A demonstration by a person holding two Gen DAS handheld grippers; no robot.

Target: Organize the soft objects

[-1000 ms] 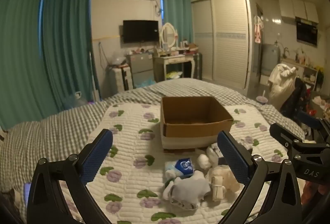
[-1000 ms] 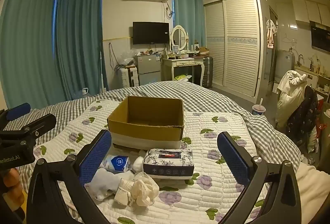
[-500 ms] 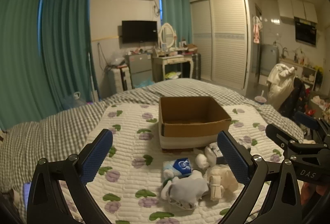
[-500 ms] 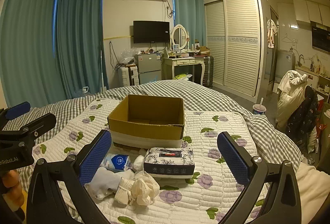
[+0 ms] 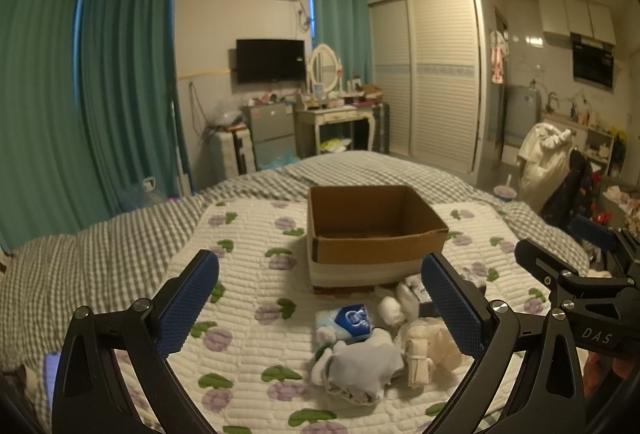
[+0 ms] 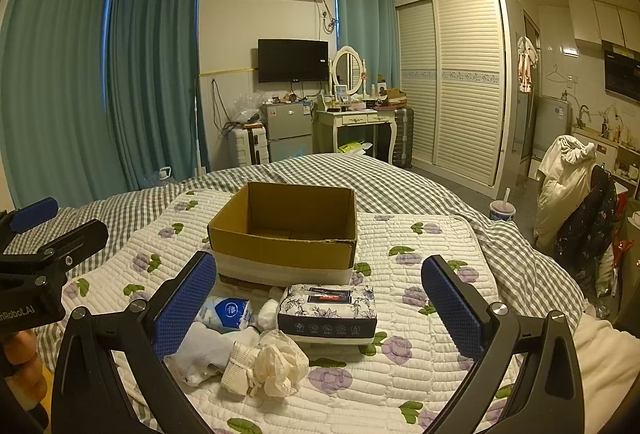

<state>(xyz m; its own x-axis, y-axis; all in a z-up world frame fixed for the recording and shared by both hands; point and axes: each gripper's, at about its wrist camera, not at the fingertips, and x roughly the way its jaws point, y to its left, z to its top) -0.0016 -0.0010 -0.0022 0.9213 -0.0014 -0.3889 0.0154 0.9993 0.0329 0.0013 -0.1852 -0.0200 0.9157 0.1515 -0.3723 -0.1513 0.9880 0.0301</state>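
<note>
Left gripper [image 5: 320, 298] wide, holding nothing. Cardboard box [image 6: 285, 230] mid-bed, open-topped, nothing visible inside. Soft pile just in front: blue tissue pack [image 6: 227, 312], grey cloth [image 5: 360, 364], cream mesh bundle [image 6: 272, 362], floral tissue pack [image 6: 328, 308]. Right gripper [image 6: 320, 298] wide, holding nothing.

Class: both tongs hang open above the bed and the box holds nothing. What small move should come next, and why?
Probably lower the open right tongs onto the floral-printed tissue pack. It sits directly between their blue pads, just in front of the empty brown cardboard box, and nothing is gripped yet.
</note>
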